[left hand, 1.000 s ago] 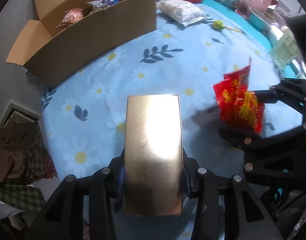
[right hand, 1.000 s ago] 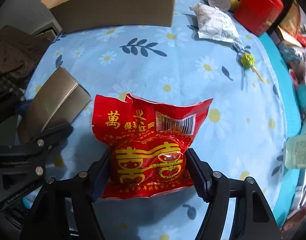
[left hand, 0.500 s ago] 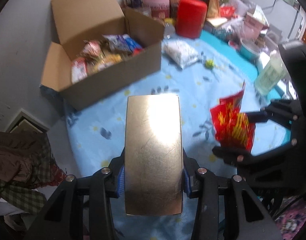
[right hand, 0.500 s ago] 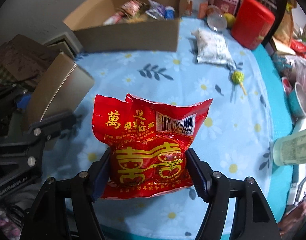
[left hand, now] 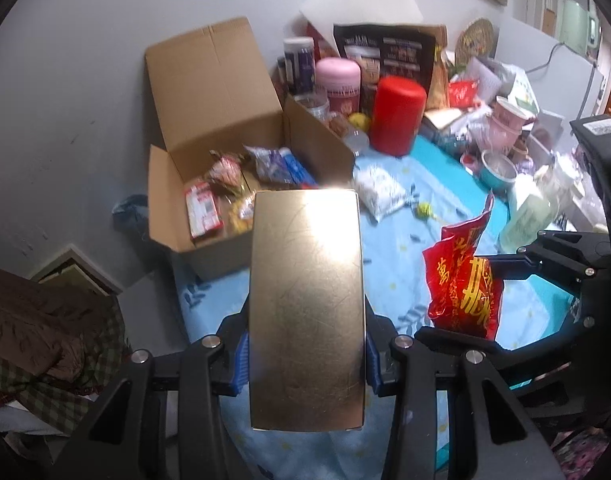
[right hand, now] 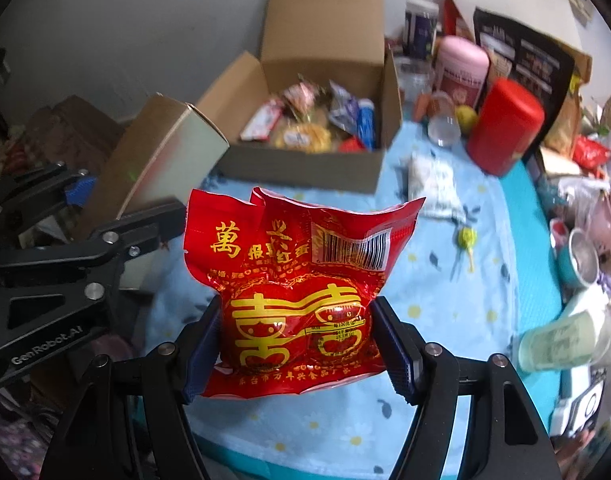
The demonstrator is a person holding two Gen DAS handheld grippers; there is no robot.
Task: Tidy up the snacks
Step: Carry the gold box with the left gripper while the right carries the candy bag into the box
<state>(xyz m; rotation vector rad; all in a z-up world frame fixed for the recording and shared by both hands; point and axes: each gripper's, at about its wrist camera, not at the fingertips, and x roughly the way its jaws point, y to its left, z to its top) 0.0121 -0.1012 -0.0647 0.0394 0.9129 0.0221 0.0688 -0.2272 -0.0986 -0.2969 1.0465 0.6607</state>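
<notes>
My left gripper (left hand: 305, 356) is shut on a flat gold box (left hand: 307, 304), held high above the table; the same gold box (right hand: 165, 168) shows at the left of the right wrist view. My right gripper (right hand: 297, 336) is shut on a red snack packet (right hand: 301, 288) with gold characters and a barcode. That red packet (left hand: 463, 280) hangs to the right of the gold box. An open cardboard box (left hand: 225, 152) with several snacks inside stands at the table's far left corner; the cardboard box (right hand: 317, 132) lies beyond both held items.
On the blue daisy-print tablecloth (right hand: 445, 280) lie a white snack bag (right hand: 433, 184) and a green lollipop (right hand: 467, 240). A red canister (right hand: 505, 128), a pink canister (right hand: 461, 68), cups and clutter crowd the back and right edge. Brown and checked cloth (left hand: 45, 340) lies left, below.
Both grippers have risen well above the table with their loads still held. The view has tilted up, so the cardboard box's inside and the wall behind have come into sight.
</notes>
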